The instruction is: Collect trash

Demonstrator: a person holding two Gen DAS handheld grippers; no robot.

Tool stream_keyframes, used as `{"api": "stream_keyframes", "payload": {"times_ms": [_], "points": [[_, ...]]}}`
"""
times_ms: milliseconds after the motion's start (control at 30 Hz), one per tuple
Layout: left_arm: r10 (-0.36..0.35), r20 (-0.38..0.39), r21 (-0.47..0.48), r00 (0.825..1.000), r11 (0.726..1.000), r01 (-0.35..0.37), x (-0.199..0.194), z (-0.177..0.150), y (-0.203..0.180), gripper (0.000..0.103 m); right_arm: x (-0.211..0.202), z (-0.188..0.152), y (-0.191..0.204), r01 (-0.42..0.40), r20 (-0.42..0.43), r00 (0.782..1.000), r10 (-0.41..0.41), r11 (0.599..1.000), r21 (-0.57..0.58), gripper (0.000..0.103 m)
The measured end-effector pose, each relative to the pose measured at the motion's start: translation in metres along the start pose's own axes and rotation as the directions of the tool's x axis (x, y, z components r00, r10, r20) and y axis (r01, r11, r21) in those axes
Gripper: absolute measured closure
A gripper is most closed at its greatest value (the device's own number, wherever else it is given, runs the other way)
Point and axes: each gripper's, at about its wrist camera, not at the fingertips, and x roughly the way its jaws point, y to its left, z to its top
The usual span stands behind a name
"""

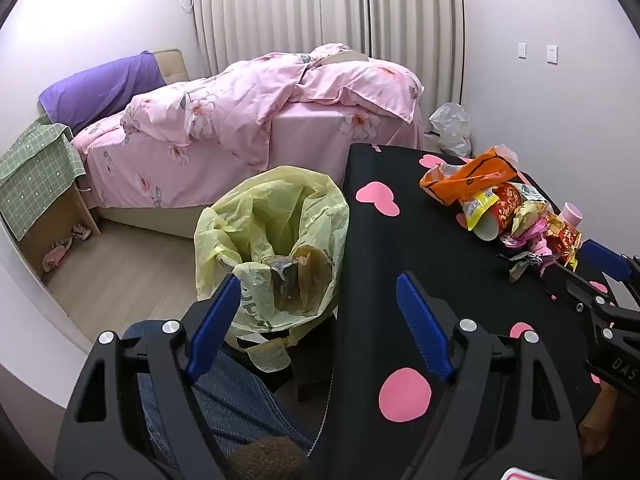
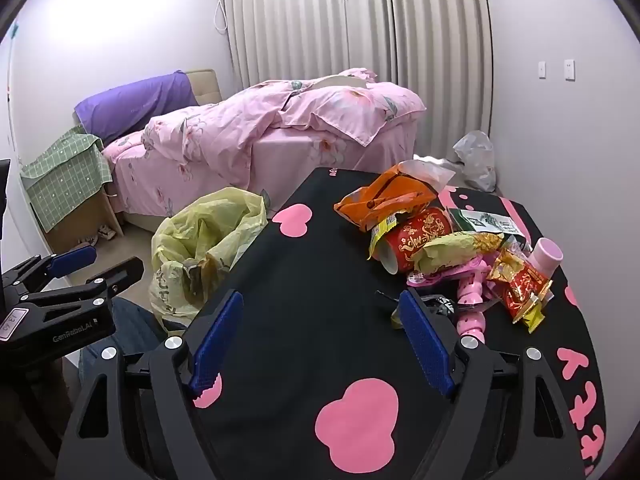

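A heap of trash lies on the far right of a black table with pink shapes [image 2: 312,264]: an orange wrapper [image 2: 384,198], a red paper cup [image 2: 416,236] on its side, a green-yellow wrapper [image 2: 456,254], a red-gold packet [image 2: 520,280] and a small pink cup [image 2: 548,256]. A bin lined with a yellow bag [image 1: 276,236] stands left of the table, with some rubbish inside. My left gripper [image 1: 320,316] is open over the bin's edge and the table's left side. My right gripper [image 2: 322,328] is open above the table, its right finger close to the heap. Neither holds anything.
A bed with pink floral bedding [image 1: 248,120] and a purple pillow [image 1: 104,88] fills the back. A nightstand under a green cloth [image 1: 36,168] stands at the left. A white plastic bag [image 1: 452,128] lies on the floor by the wall. A person's jeans-clad leg [image 1: 240,400] is below the left gripper.
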Motion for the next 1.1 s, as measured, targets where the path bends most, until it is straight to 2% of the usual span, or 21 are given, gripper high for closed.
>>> {"api": "stream_keyframes", "payload": {"times_ms": [1100], "points": [[0.003, 0.004, -0.001, 1.0, 1.0, -0.003, -0.0042, 0.0033, 0.0018, 0.027, 0.0003, -0.0007, -0.0032, 0.005, 0.001, 1.0, -0.005, 1.0, 0.004, 0.027]]}}
